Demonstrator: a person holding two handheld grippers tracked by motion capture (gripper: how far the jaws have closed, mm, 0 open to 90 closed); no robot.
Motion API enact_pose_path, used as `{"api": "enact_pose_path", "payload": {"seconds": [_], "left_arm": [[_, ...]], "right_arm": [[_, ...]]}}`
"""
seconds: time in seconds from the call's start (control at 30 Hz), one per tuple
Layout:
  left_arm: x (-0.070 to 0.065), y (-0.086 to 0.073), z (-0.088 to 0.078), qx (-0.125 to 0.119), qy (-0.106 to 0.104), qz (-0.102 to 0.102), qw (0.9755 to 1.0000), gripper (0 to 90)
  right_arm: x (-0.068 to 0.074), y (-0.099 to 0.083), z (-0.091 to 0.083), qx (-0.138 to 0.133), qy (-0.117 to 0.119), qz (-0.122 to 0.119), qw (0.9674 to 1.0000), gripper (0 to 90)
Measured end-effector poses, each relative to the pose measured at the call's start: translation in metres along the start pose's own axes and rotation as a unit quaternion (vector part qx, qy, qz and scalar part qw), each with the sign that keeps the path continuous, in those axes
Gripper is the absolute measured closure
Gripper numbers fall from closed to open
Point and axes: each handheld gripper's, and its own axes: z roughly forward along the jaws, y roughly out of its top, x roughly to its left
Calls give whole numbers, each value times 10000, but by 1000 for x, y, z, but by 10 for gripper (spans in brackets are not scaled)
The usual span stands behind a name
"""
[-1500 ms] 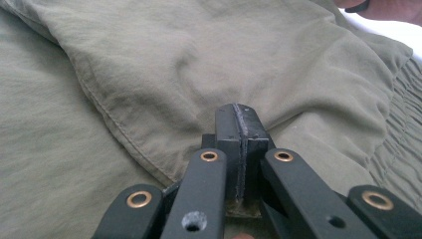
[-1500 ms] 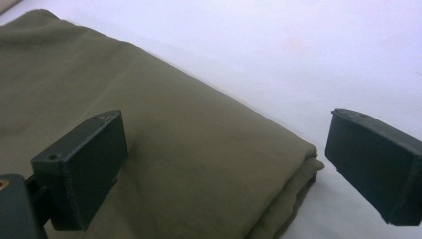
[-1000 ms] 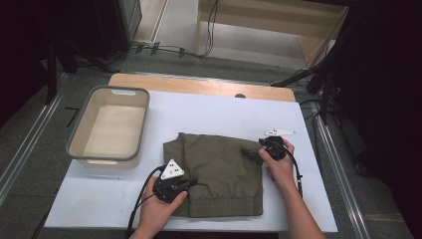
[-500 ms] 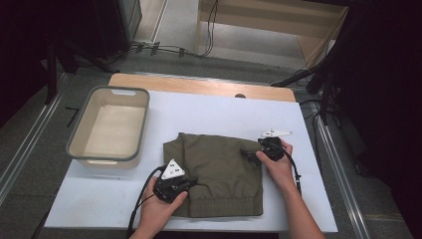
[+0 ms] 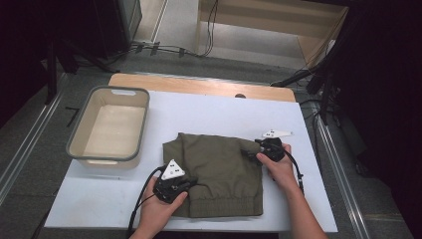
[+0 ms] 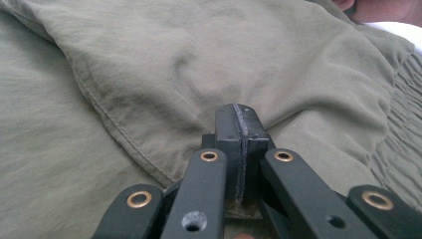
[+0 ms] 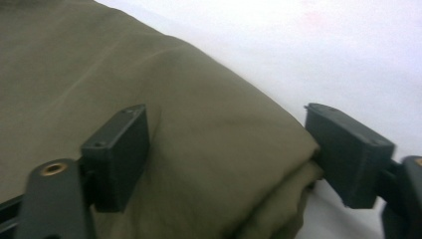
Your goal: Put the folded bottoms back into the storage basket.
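An olive green garment (image 5: 219, 164) lies folded on the white table (image 5: 224, 114). My left gripper (image 5: 193, 182) sits on the garment's near left part. In the left gripper view its jaws are shut (image 6: 238, 144), with creases of the cloth (image 6: 149, 74) running into their tips. My right gripper (image 5: 253, 146) is at the garment's right edge, and its jaws have just been closing. In the right gripper view it stands open (image 7: 226, 147) astride a folded corner of the garment (image 7: 209, 149), one pad (image 7: 119, 154) lying on the cloth and the other pad (image 7: 348, 159) at the fold's edge.
A grey-rimmed beige tub (image 5: 74, 144) stands empty at the left of the table. A wooden strip (image 5: 199, 85) runs along the table's far edge. Cables trail on the floor beyond, and metal rails flank both sides.
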Motion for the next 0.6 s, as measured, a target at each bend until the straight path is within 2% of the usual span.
{"api": "enact_pose_path", "payload": {"seconds": [0.23,0.27,0.3,0.33,0.37,0.4,0.43,0.47,0.5,0.53,0.57,0.6], "left_arm": [[1,0,-1,-63,-23,-23,10000,870],[1,-1,-2,-103,1,-31,9999,843],[1,-1,-2,-103,1,-31,9999,813],[2,-1,-5,-224,15,-83,9997,761],[2,-1,-5,-224,15,-83,9997,694],[3,0,-10,-414,82,-109,9990,597],[3,0,-10,-414,82,-109,9990,506],[4,0,-12,-463,39,-151,9988,506],[7,1,-14,-418,-44,-184,9989,308],[7,1,-14,-385,-20,-188,9991,238],[7,1,-14,-385,-20,-188,9991,178],[7,1,-15,-352,22,-179,9992,178]], "right_arm": [[5,-4,-3,3,-112,-8,9999,321],[6,-5,-5,-17,-90,30,10000,392],[6,-5,-5,-17,-90,30,10000,392],[6,-7,-7,-37,-28,46,10000,492],[6,-7,-7,-37,-28,46,10000,492],[8,-9,-9,-38,60,29,10000,604],[8,-9,-9,-38,60,29,10000,604],[9,-10,-9,-25,83,20,10000,644],[11,-12,-11,-28,140,69,9999,709],[12,-12,-11,-43,155,90,9998,723],[12,-12,-11,-43,155,90,9998,723],[12,-13,-12,-67,169,106,9998,736]]}}
